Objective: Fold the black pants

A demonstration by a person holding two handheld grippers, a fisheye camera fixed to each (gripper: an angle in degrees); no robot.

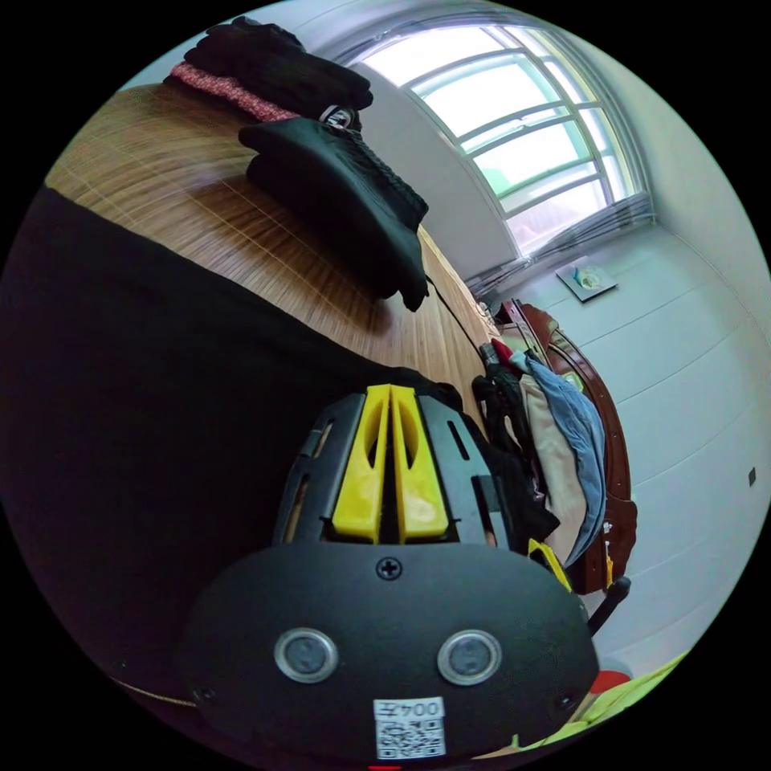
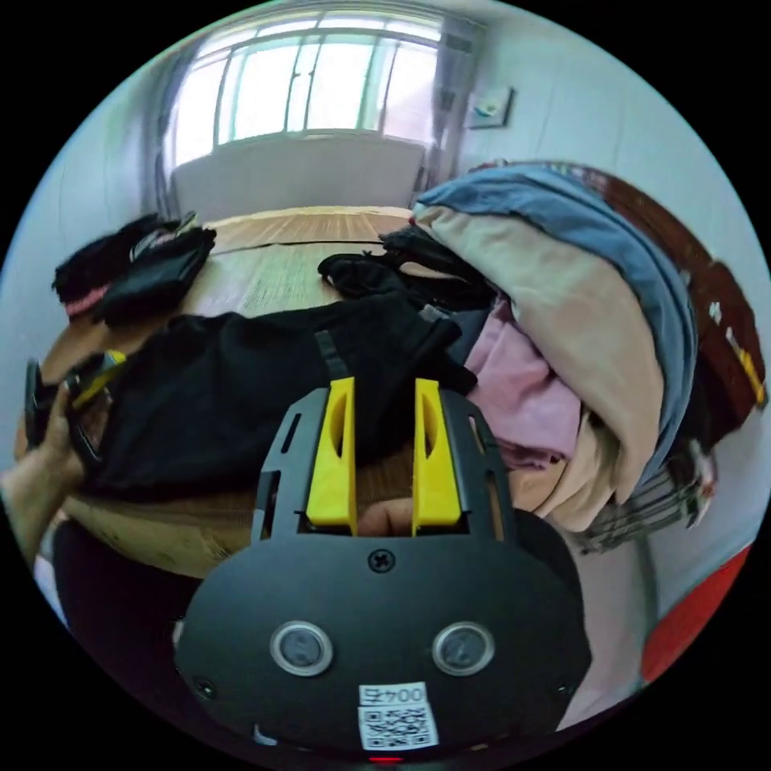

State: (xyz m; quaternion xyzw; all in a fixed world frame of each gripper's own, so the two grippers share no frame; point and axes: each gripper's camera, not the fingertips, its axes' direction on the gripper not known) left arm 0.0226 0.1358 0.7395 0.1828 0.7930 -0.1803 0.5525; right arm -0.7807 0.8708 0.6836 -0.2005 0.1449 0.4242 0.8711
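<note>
Left gripper view: left gripper (image 1: 391, 393) pressed together at the black pants' (image 1: 136, 385) edge; right gripper (image 2: 384, 389) spread above the worktop (image 2: 265, 281).

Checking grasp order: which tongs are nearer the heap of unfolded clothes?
Right. The right tongs hover open just beside the heap of unfolded clothes; the left tongs sit at the black pants' far end, away from the heap.
</note>
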